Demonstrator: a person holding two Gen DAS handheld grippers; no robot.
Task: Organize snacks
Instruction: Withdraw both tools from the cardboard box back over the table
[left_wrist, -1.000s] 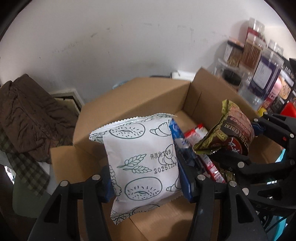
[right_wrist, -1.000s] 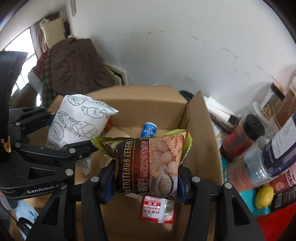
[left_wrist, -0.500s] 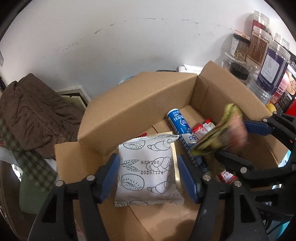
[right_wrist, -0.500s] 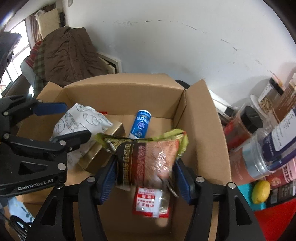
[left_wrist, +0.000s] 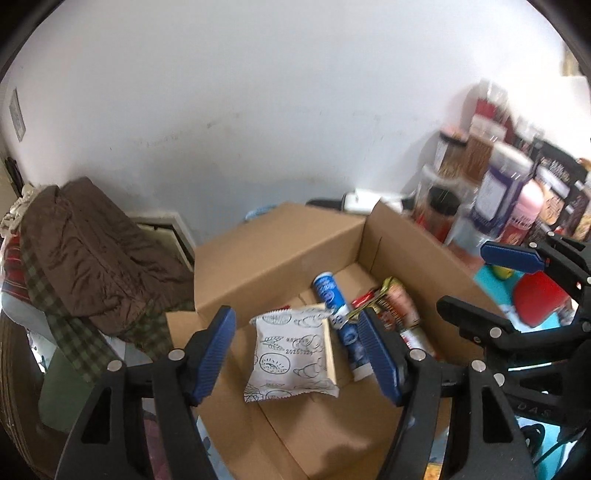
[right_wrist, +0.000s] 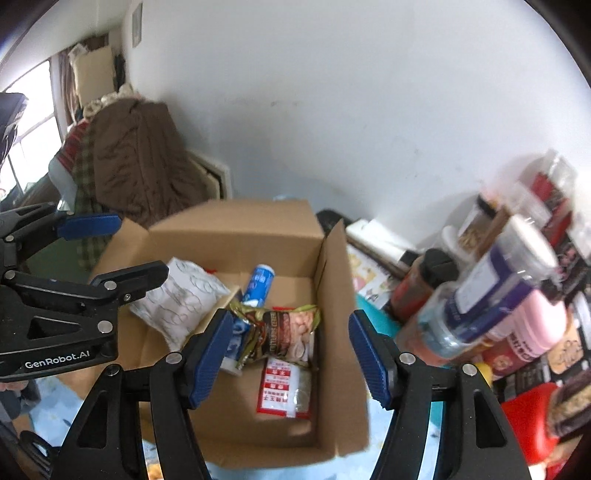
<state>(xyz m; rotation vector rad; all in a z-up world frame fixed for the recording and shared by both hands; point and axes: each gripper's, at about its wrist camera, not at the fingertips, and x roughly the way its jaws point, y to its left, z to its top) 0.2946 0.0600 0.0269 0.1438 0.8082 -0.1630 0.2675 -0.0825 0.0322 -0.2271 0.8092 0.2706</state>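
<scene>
The left gripper (left_wrist: 295, 354) and right gripper (right_wrist: 288, 354) hang side by side, tilted downward. Both have just been opening their jaws, blue pads apart, nothing between them.

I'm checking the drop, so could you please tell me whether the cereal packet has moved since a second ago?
Yes. The cereal packet has dropped out of the right tool, now open, onto the cardboard box floor beside the blue tube.

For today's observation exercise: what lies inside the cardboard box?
Inside the cardboard box: a white pastry packet, a blue tube, a cereal packet and a red sachet. Whatever sits beneath the packets is covered.
</scene>
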